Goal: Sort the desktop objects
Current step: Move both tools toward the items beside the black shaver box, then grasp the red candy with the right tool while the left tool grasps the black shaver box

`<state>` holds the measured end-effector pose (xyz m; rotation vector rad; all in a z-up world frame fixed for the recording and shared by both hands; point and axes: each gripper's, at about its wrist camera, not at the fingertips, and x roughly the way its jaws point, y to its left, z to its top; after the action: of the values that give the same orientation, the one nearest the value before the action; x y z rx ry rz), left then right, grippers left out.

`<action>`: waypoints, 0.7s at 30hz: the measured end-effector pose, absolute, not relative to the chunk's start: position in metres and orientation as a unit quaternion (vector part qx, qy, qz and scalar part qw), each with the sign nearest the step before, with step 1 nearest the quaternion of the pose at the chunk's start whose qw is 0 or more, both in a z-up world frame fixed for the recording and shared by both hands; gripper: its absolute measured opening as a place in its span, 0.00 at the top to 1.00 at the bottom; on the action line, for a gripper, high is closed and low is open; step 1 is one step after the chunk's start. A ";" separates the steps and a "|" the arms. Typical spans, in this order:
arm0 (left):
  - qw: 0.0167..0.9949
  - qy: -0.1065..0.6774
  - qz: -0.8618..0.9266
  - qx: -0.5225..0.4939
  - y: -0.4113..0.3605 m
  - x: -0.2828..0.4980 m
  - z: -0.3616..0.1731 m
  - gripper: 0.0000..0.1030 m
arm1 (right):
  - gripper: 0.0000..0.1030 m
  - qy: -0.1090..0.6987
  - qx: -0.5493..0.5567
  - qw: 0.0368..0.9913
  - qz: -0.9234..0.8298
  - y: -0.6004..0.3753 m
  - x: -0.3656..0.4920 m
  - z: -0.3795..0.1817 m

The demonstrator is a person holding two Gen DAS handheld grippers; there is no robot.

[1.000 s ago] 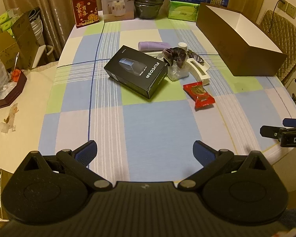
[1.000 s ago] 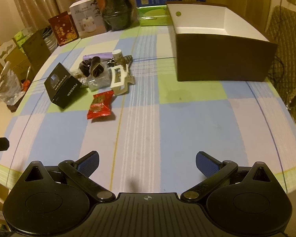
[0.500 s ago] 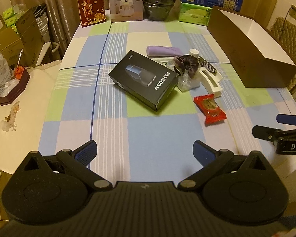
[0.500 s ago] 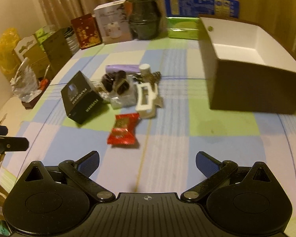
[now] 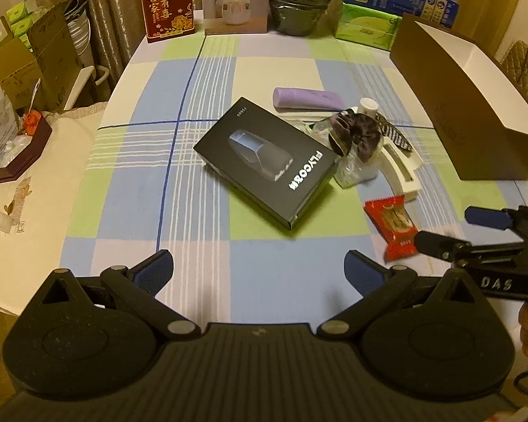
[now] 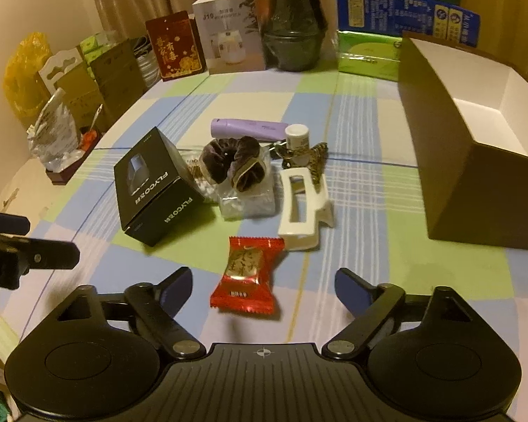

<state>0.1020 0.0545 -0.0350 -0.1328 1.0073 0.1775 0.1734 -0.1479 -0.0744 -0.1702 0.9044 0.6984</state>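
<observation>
Your red foil-wrapped snack packet (image 6: 245, 279) lies flat on the blue, green and white checked tablecloth (image 6: 362, 274), and it sits between the 2 blue-padded fingers of your right gripper (image 6: 262, 283). Those jaws are closing, but the pads are not touching the wrapper yet. Just beyond the packet lies the white plastic hair claw (image 6: 304, 207), and left of the packet is the black rectangular FLYCO box (image 6: 155, 190). Behind the packet, past the claw, a dark brown velvet scrunchie (image 6: 234, 161) rests on a clear plastic bag, with a lilac tube (image 6: 248, 128) and a small white-capped bottle (image 6: 296, 136) farther back. Right of the packet stands the open brown cardboard box with a white inside (image 6: 475, 147). Your left gripper (image 5: 258, 270) hangs with jaws spread and nothing in them, above bare cloth left of the packet.
</observation>
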 end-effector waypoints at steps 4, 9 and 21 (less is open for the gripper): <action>0.867 0.485 0.089 -0.068 0.058 0.112 -0.039 0.01 | 0.36 0.435 -0.086 0.833 0.332 -0.136 0.181 -0.085; 0.864 0.490 0.094 -0.069 0.062 0.121 -0.044 0.01 | 0.42 0.438 -0.099 0.829 0.333 -0.127 0.185 -0.096; 0.857 0.498 0.106 -0.075 0.066 0.133 -0.053 0.01 | 0.73 0.434 -0.128 0.820 0.352 -0.125 0.184 -0.108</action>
<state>0.1332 0.0658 -0.0530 -0.1569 1.0462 0.2219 0.1842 -0.1250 -0.1082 -0.2735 0.9233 0.7497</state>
